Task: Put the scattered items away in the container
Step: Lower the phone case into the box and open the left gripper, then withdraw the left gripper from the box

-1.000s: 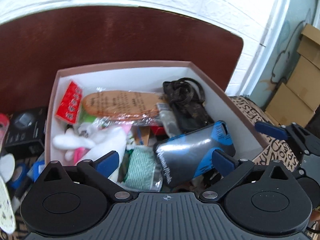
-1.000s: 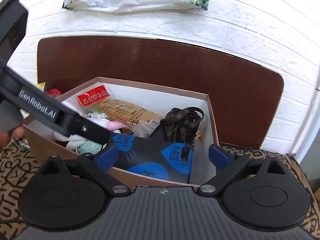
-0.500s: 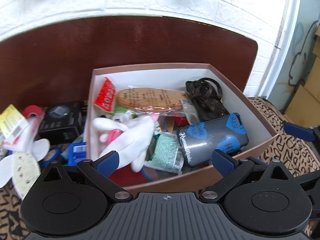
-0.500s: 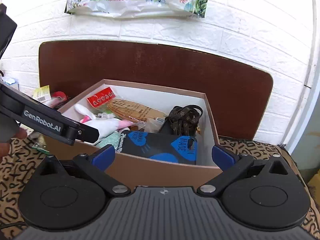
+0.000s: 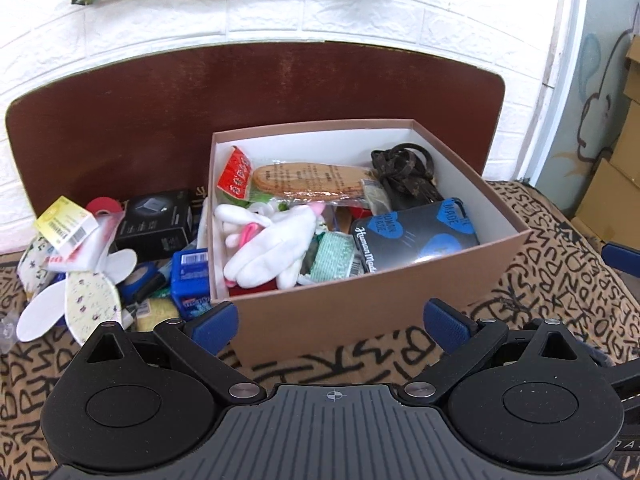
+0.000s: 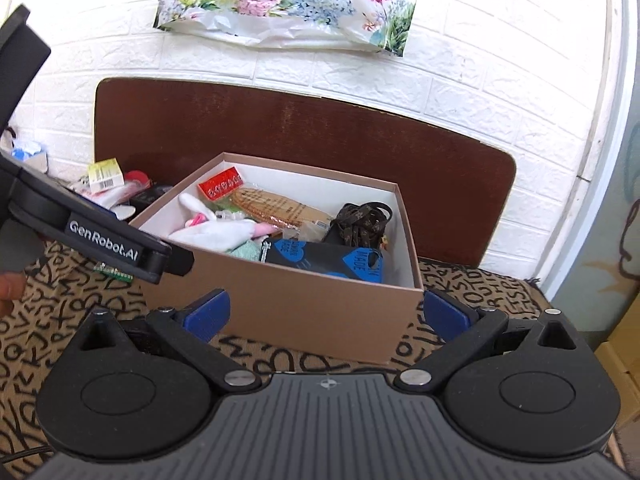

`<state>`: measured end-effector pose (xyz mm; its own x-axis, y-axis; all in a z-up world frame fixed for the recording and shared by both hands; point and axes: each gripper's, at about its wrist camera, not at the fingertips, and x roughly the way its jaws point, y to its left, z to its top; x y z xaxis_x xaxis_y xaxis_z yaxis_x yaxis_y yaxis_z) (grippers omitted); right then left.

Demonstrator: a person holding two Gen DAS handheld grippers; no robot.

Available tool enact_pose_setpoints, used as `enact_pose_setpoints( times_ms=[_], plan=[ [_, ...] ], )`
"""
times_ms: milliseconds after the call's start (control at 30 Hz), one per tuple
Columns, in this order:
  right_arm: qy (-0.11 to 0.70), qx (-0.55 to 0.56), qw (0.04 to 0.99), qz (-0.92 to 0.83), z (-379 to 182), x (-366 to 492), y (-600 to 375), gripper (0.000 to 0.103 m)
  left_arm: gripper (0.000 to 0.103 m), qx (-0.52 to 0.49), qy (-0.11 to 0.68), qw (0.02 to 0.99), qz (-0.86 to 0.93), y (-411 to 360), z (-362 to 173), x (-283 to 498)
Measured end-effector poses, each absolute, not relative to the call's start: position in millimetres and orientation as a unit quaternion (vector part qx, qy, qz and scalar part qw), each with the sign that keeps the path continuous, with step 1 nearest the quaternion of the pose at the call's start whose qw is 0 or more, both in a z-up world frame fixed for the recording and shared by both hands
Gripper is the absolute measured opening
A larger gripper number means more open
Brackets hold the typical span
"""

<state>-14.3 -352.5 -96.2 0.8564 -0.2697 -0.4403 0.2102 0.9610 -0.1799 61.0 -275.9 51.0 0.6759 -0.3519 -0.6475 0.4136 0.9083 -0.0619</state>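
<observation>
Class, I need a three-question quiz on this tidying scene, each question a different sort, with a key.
1. True or false: the left gripper holds an item.
2. Which lies inside the brown box? A) black carton B) blue-heart pouch C) red tape roll
3. Fill in: the items not yet tidied lie to the ____ of the box in the left wrist view.

Key: 1 false, both the left and the right gripper are open and empty; 2 B; 3 left.
</observation>
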Motion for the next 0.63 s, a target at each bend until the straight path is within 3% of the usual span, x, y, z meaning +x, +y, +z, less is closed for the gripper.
enact_pose_setpoints(
  times_ms=[633],
  plan=[
    [0.237,-0.052,0.961,-0.133,-93,-50,-335,0.102,0.103,0.071,0.325,0.916,-0.223,-267,58,7]
  ],
)
